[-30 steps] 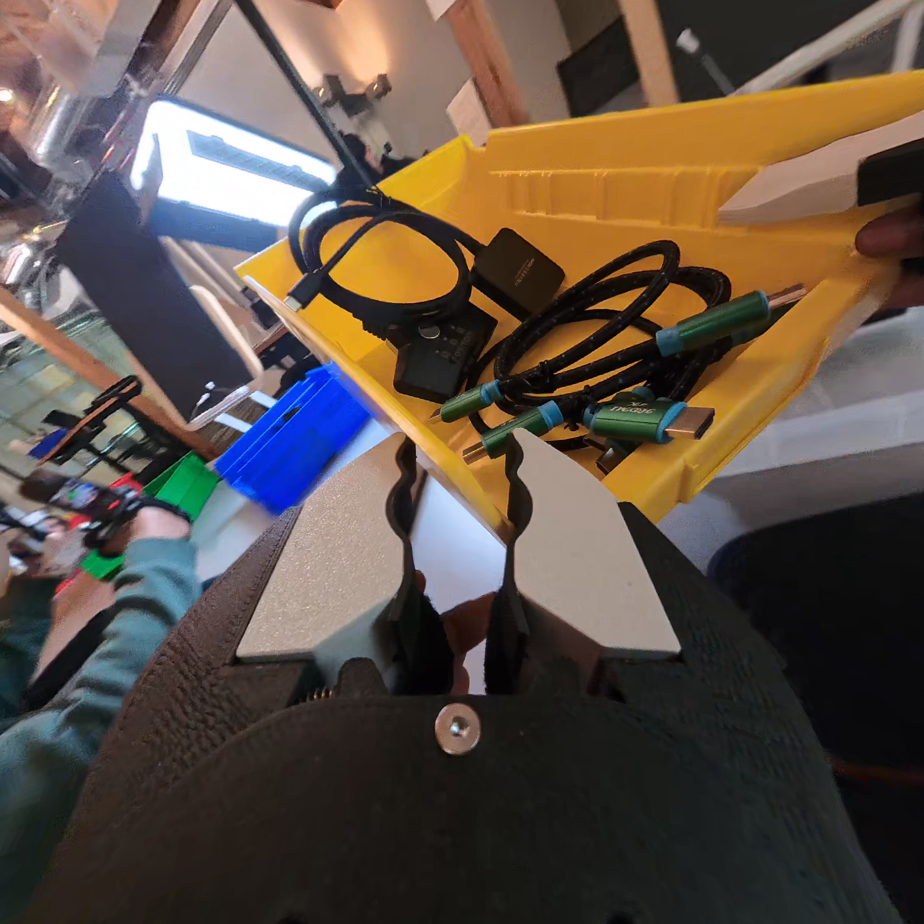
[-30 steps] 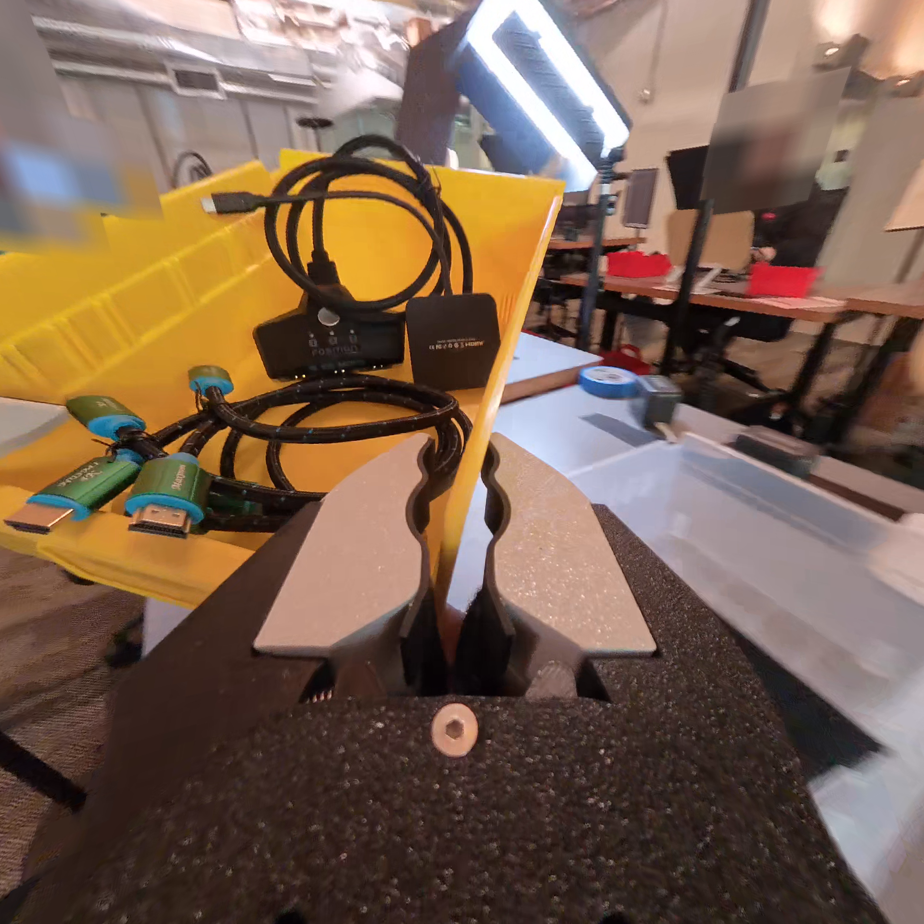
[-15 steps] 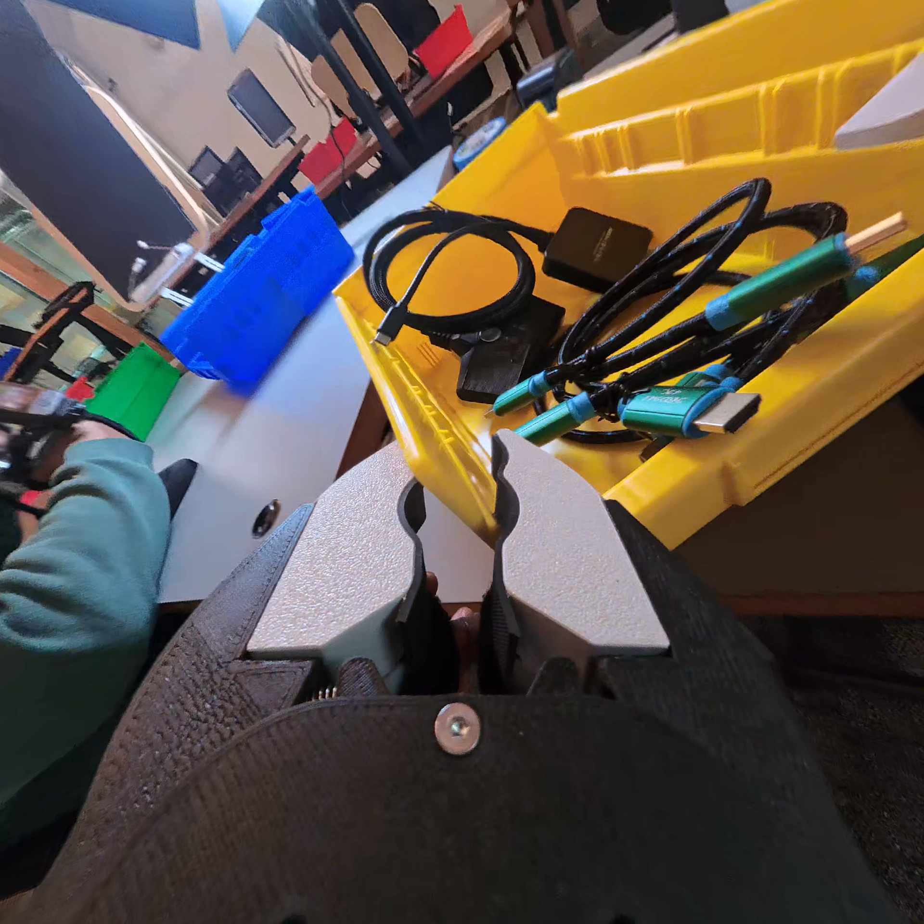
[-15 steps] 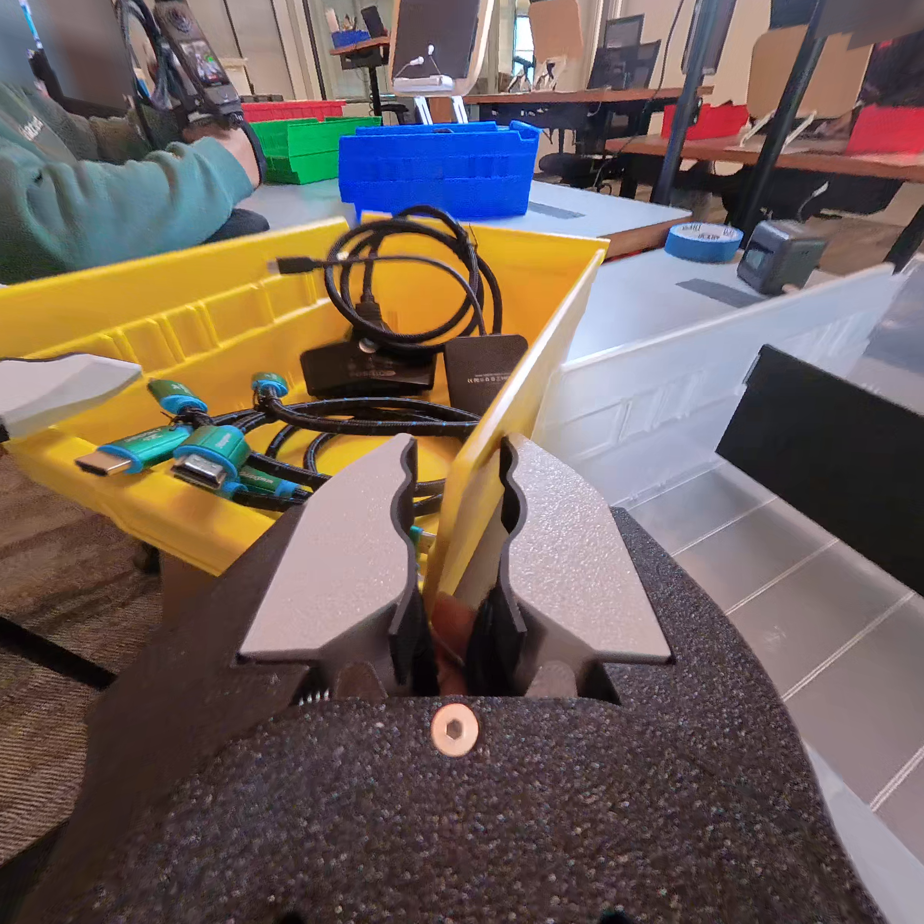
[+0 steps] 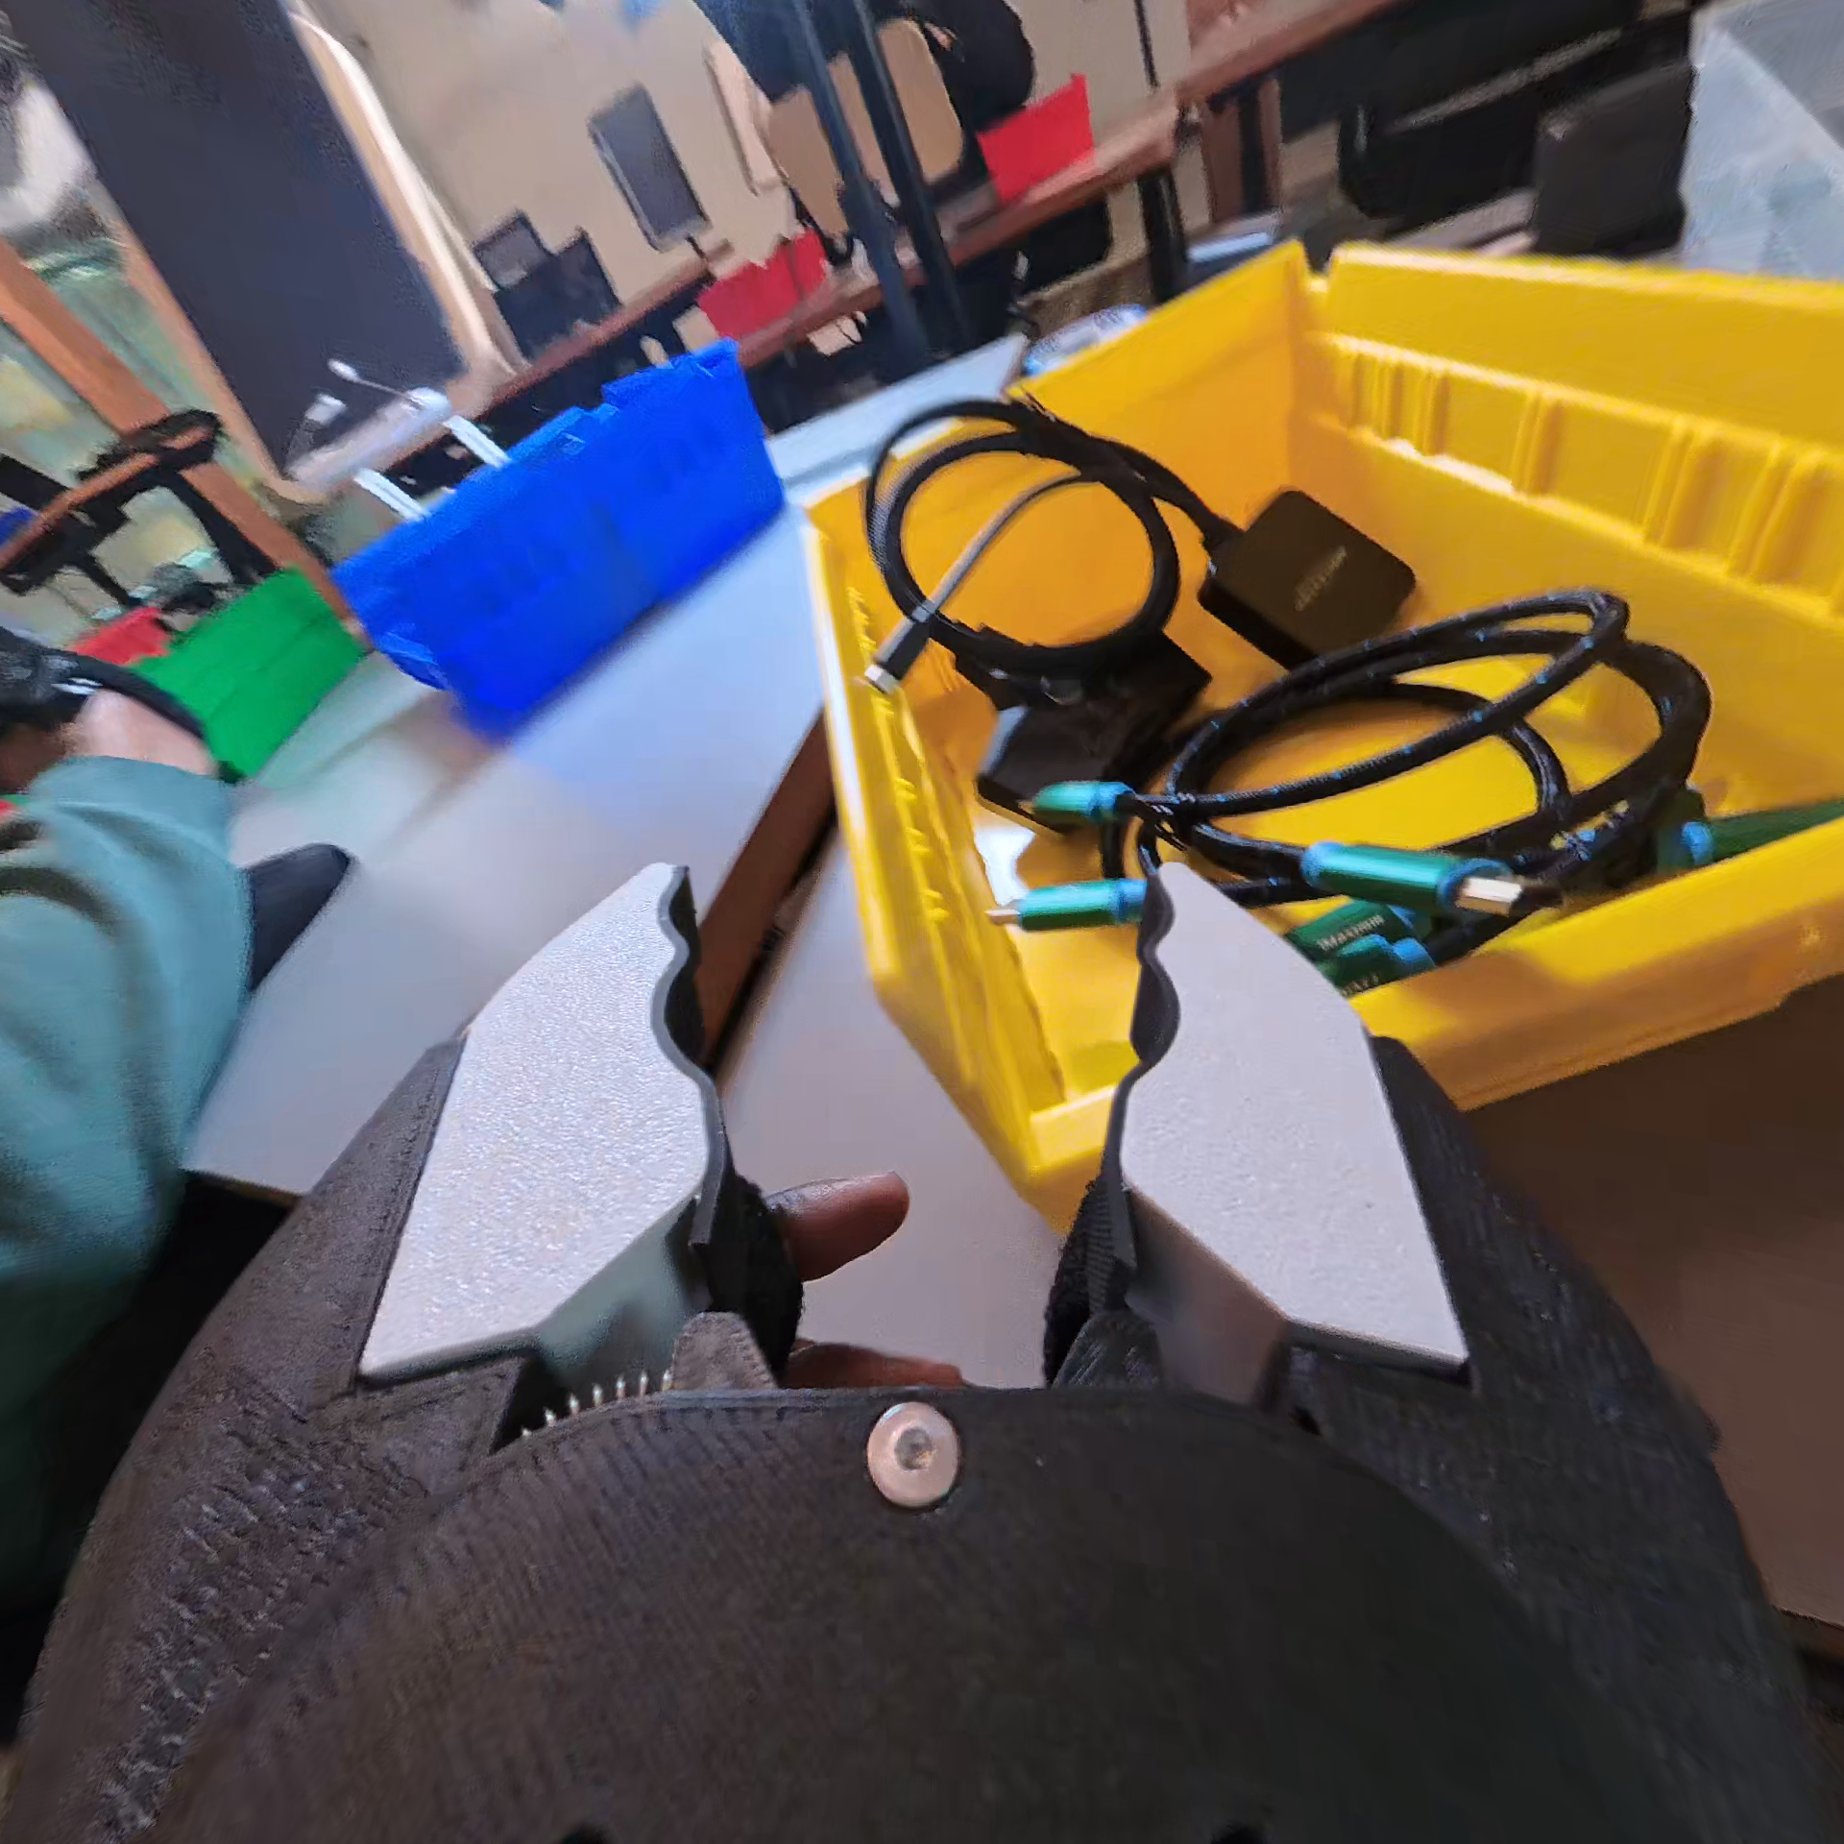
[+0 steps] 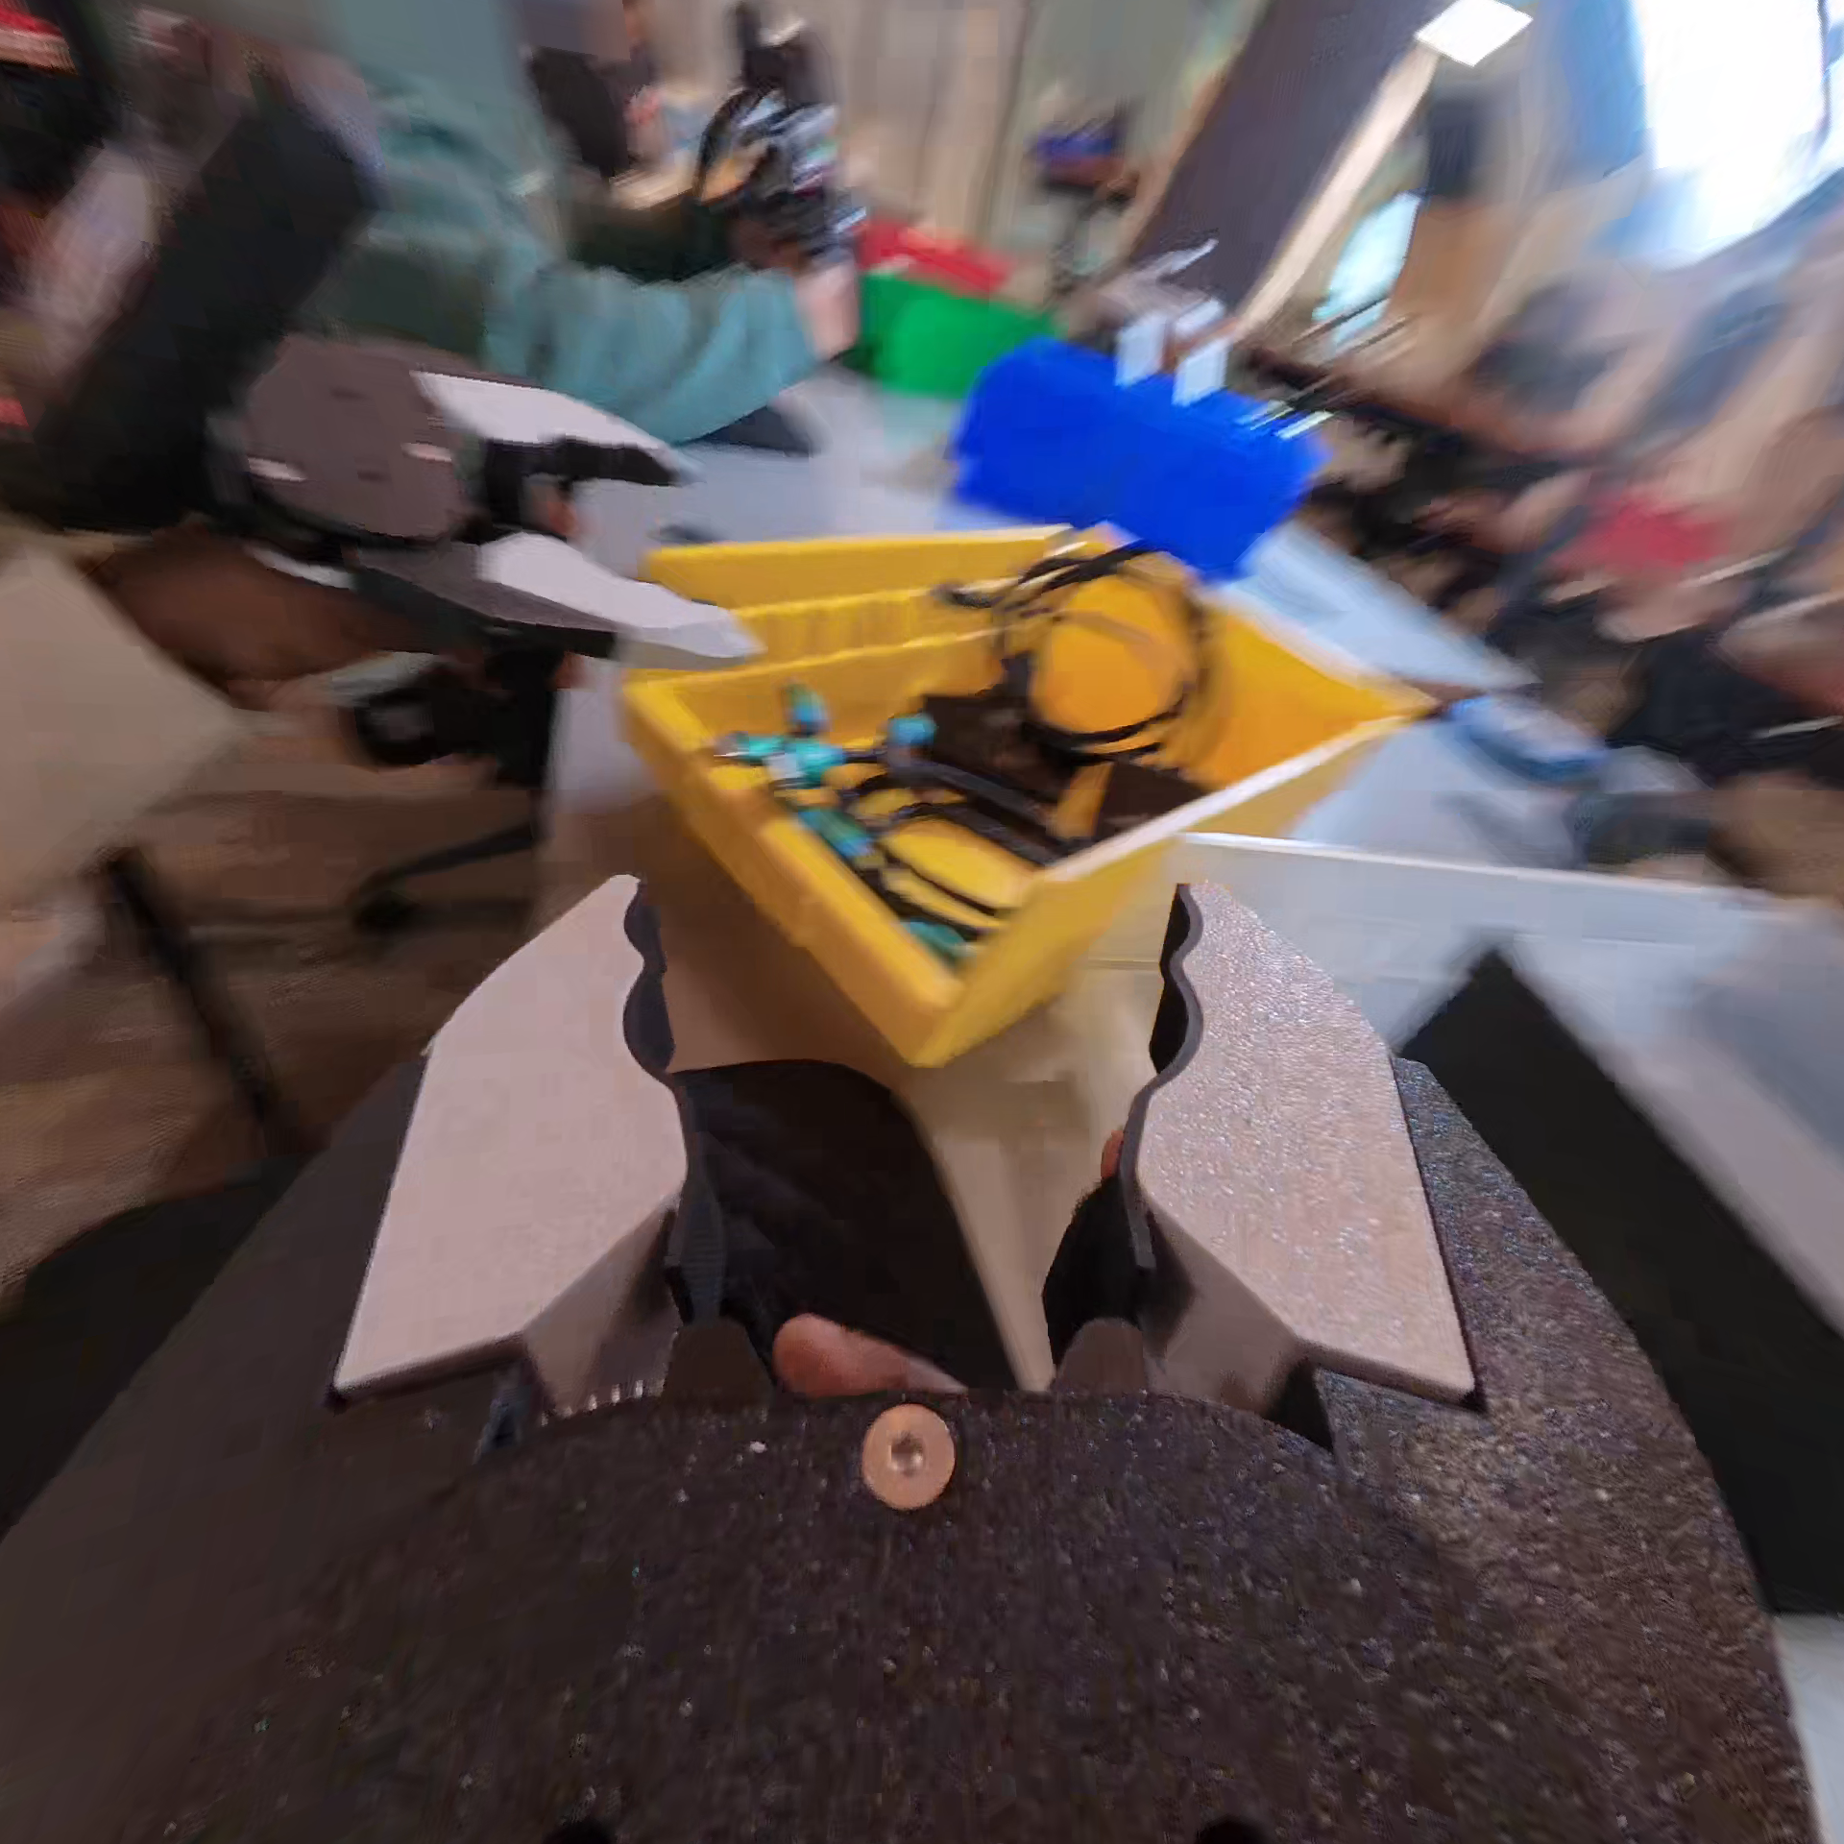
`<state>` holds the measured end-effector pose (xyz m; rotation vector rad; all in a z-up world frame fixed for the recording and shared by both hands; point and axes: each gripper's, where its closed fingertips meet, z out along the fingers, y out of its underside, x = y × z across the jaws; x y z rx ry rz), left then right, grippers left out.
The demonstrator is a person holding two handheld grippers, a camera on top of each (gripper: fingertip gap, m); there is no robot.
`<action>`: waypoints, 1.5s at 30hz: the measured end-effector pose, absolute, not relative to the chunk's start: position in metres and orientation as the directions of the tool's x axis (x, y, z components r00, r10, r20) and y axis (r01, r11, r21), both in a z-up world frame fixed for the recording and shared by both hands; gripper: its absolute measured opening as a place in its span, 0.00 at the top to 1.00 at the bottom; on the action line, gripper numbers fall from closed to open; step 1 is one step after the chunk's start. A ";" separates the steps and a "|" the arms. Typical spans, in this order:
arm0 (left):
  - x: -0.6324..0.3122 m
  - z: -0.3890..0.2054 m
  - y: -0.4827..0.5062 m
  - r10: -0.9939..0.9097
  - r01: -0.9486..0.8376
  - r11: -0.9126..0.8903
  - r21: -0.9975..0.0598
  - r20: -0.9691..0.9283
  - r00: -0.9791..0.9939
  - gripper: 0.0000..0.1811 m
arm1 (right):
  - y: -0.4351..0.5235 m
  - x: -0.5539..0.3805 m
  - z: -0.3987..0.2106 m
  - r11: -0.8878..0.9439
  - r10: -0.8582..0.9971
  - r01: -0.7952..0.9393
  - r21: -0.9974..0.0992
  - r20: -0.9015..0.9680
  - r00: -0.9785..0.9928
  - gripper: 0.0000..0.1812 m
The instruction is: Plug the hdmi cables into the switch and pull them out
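Looking along the left gripper [image 5: 913, 898]: spread wide, empty, beside the yellow bin [image 5: 938, 958] on the worktop [image 5: 559, 798], HDMI cables [image 5: 1397, 738] and switch [image 5: 1088, 718] inside, unplugged. Right gripper [image 6: 908, 928]: likewise released, holding nothing, probably ready to reach in.

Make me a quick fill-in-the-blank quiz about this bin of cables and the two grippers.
1. The cables lie in a bin coloured ____.
2. The left gripper is ____, holding nothing.
3. The plugs have green shells with ____ collars.
4. The right gripper is ____.

Missing words: yellow; open; blue; open
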<state>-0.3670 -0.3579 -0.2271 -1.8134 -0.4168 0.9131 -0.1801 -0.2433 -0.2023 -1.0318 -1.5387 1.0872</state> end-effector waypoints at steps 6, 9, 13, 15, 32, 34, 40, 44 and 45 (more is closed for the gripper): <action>-0.302 -0.132 -0.337 0.624 -0.285 0.045 -0.957 -0.196 0.756 0.51 | -0.092 -0.102 -0.188 0.384 0.780 0.172 -0.907 0.418 0.465 0.42; -0.253 -0.122 -0.295 0.450 -0.228 0.181 -0.957 -0.125 0.884 0.53 | -0.062 -0.099 -0.236 0.136 0.855 0.325 -0.936 0.277 0.439 0.29; -0.212 -0.143 -0.239 0.306 -0.205 0.105 -0.973 -0.165 0.938 0.52 | -0.059 -0.097 -0.270 0.015 0.925 0.407 -0.913 0.167 0.341 0.61; -0.196 -0.159 -0.217 0.259 -0.175 0.051 -0.983 -0.156 0.953 0.52 | -0.052 -0.080 -0.275 -0.001 0.915 0.428 -0.904 0.172 0.365 0.87; -0.132 -0.230 -0.110 0.166 -0.171 -0.344 -0.923 -0.239 0.957 0.89 | -0.007 0.017 -0.267 0.071 0.770 0.628 -0.775 0.442 0.459 0.93; -0.107 -0.221 -0.088 0.115 -0.198 -0.309 -0.930 -0.243 0.963 0.89 | 0.008 0.044 -0.256 0.050 0.737 0.605 -0.794 0.438 0.515 0.93; -0.005 -0.220 -0.004 -0.090 -0.296 -0.248 -0.923 -0.282 0.955 0.87 | 0.072 0.160 -0.229 0.004 0.541 0.580 -0.814 0.490 0.684 0.95; 0.064 -0.229 0.041 -0.195 -0.364 -0.234 -0.902 -0.323 0.926 0.88 | 0.100 0.237 -0.238 -0.069 0.452 0.552 -0.831 0.467 0.760 0.95; 0.079 -0.231 0.049 -0.216 -0.373 -0.230 -0.899 -0.326 0.920 0.88 | 0.104 0.254 -0.242 -0.079 0.439 0.554 -0.828 0.471 0.766 0.95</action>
